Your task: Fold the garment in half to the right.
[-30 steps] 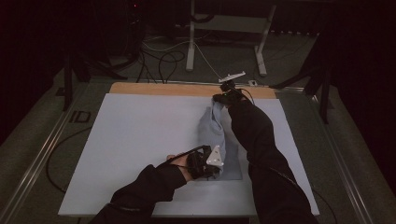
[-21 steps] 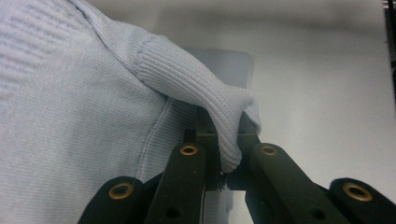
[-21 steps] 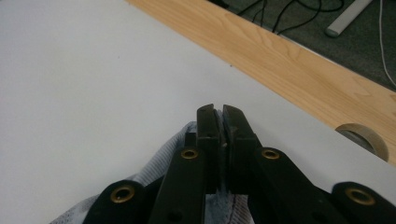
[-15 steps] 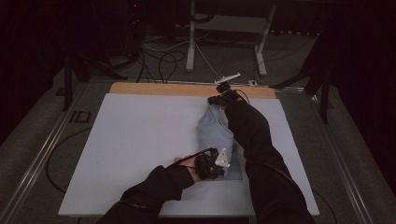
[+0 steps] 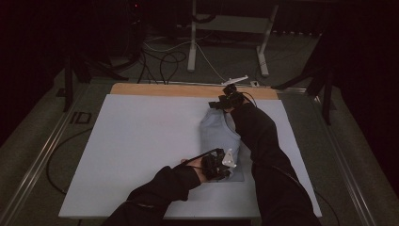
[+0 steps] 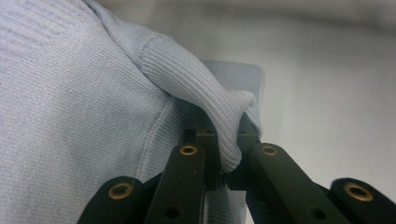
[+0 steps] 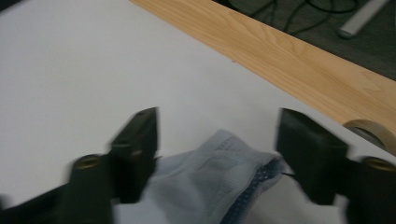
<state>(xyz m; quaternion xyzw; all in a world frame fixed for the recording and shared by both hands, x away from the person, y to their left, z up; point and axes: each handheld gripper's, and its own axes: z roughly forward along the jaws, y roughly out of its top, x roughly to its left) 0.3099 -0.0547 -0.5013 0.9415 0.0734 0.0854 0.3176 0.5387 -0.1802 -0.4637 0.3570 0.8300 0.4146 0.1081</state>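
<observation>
Right gripper (image 7: 217,149) jaws just opened, releasing light-blue sweater (image 5: 219,132); left gripper (image 6: 227,156) jaws clamp ribbed cuff; white tabletop (image 5: 141,141).

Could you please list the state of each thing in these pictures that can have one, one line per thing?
Light blue sweater: folded into a narrow bundle, lying on the white table cover.
Ribbed cuff: pinched between the jaws.
Left hand-held gripper: shut on the ribbed cuff.
Right hand-held gripper: jaws have just been opening, now wide apart; the sweater's far end lies between them, unpressed.
Tape roll: lying flat at the cover's edge.
</observation>
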